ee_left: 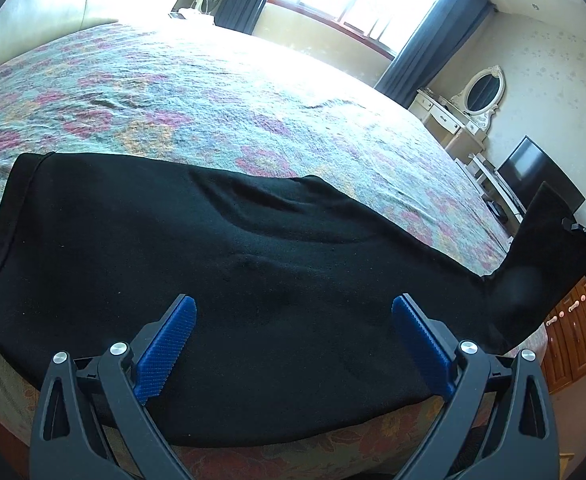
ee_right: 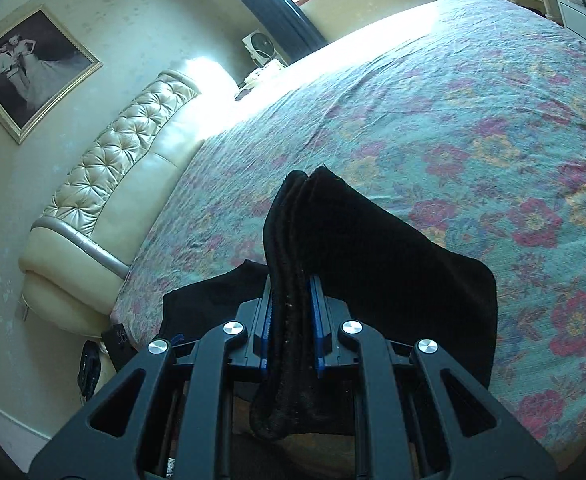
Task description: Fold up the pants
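Sunlit bedroom, with a floral bedspread over the large bed; no writing can be read. Black pants lie across its near edge. Left gripper hovers above them, tilted down, jaws wide apart and empty. Right gripper is clamped on the lifted leg end. Only the right view shows the tufted headboard and framed picture.

Pants hem hidden between jaws
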### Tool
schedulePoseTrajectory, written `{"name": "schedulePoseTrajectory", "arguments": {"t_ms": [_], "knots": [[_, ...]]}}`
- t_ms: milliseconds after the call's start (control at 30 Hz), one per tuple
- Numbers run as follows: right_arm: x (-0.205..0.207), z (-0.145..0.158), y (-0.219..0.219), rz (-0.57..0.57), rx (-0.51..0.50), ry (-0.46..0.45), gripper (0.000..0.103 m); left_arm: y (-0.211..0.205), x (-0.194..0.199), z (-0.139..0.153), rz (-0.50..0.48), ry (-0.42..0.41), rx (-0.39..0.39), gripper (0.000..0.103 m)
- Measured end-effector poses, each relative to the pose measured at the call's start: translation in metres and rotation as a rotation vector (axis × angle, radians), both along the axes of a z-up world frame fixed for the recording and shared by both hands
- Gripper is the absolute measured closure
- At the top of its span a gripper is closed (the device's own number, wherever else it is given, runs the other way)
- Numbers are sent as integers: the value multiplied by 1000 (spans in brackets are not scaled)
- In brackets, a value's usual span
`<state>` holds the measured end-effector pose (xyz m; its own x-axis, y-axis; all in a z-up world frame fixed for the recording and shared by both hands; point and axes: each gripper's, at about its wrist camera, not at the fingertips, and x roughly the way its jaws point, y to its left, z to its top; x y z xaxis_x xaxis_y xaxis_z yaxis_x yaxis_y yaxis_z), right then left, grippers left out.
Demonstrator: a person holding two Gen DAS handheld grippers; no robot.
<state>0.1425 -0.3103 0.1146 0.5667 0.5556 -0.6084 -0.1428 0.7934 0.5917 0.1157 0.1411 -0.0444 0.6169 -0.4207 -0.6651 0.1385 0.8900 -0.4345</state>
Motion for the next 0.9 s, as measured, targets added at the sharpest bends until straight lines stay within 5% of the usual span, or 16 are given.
{"name": "schedulePoseTrajectory", "arguments": {"t_ms": [333, 667, 900], "knots": [[16, -78, 130, 97, -117, 107, 88, 23, 1, 1, 90, 27, -50, 5], [20, -123, 175, 99, -198, 151, 87, 26, 1, -1, 103, 45, -79, 5], [18, -142, 178, 113, -109, 197, 54, 25, 0, -6, 103, 62, -77, 5]]}}
